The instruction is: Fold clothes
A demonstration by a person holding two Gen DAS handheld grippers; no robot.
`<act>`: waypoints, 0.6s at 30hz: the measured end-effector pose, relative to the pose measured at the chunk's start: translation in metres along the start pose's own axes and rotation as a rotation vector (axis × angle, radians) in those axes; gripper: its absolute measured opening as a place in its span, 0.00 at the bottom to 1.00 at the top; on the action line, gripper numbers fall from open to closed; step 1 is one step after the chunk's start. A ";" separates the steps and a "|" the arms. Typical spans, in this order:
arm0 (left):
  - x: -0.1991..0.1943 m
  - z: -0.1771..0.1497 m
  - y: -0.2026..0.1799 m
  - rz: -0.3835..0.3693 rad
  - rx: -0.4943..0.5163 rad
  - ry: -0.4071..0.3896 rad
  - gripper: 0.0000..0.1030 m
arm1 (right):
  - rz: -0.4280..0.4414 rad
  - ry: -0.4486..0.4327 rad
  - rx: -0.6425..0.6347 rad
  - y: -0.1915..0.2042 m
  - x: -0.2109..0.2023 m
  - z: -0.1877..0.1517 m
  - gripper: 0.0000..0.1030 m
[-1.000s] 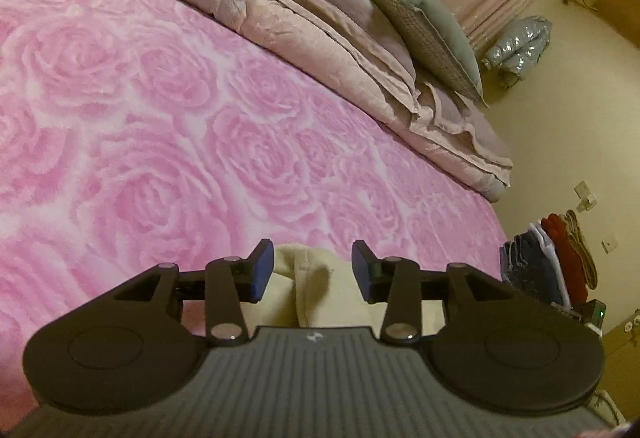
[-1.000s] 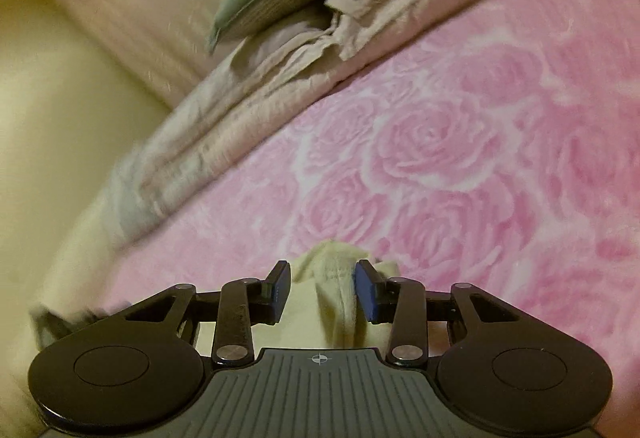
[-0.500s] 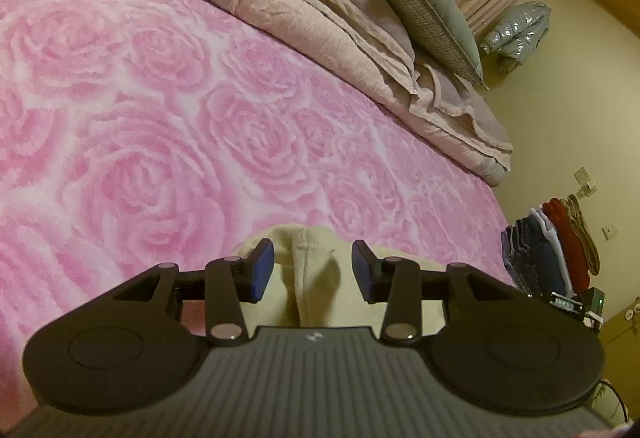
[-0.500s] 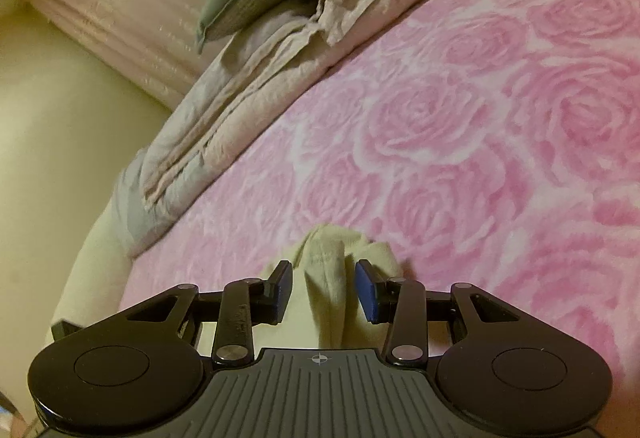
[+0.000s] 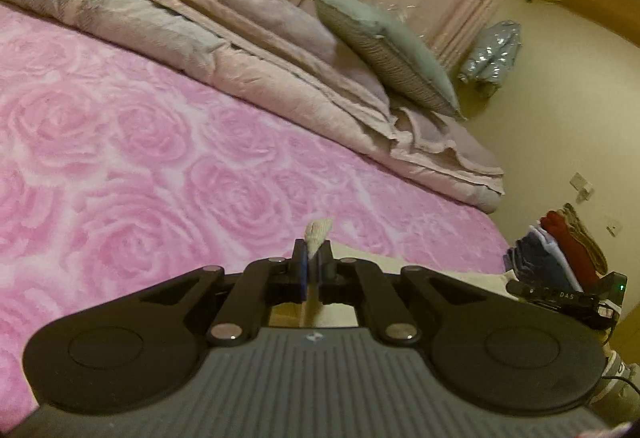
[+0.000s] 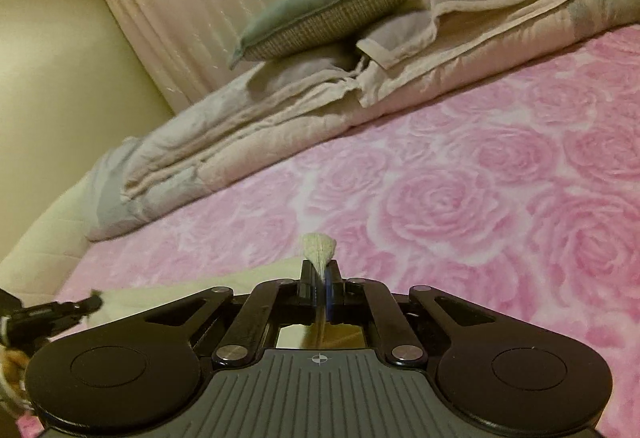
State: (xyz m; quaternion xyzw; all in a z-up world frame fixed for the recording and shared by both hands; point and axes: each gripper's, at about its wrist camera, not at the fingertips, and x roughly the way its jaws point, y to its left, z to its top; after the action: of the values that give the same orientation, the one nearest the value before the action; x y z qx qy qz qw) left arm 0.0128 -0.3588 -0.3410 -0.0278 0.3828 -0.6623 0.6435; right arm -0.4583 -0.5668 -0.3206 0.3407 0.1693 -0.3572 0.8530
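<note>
One pale cream-yellow knit garment point(image 5: 316, 234) lies at the near edge of the bed with the pink rose-patterned cover point(image 5: 160, 158), and two grippers have hold of it. The left gripper point(image 5: 314, 270) has just been closing and now pinches a bunched fold of the fabric between its pads; a small ribbed tuft sticks out past the fingertips, pointing toward the far side of the bed. The right gripper point(image 6: 320, 278) has likewise just been closing and clamps a matching tuft of the garment point(image 6: 318, 250) that points the same way. From each grip the cloth runs sideways along the near edge toward the other gripper, so its long axis appears to follow that edge. Most of the garment is hidden under the gripper bodies, and its shape and kind cannot be made out.

Along the far edge lies one folded beige quilt point(image 5: 248, 50) with one grey-green cushion point(image 5: 384, 38) on top. Beyond the bed's right-hand corner, in the left view, one stack of folded clothes point(image 5: 560, 250) stands, partly cut off behind a dark device.
</note>
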 end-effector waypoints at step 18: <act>0.024 -0.034 -0.081 0.085 0.337 0.118 0.10 | -0.171 0.072 -0.401 0.112 0.030 -0.044 0.65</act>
State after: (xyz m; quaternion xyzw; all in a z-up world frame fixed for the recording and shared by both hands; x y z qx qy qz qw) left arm -0.0769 -0.3732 -0.3315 0.1358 0.3044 -0.6897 0.6428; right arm -0.3581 -0.4931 -0.3163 0.1614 0.2956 -0.3749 0.8637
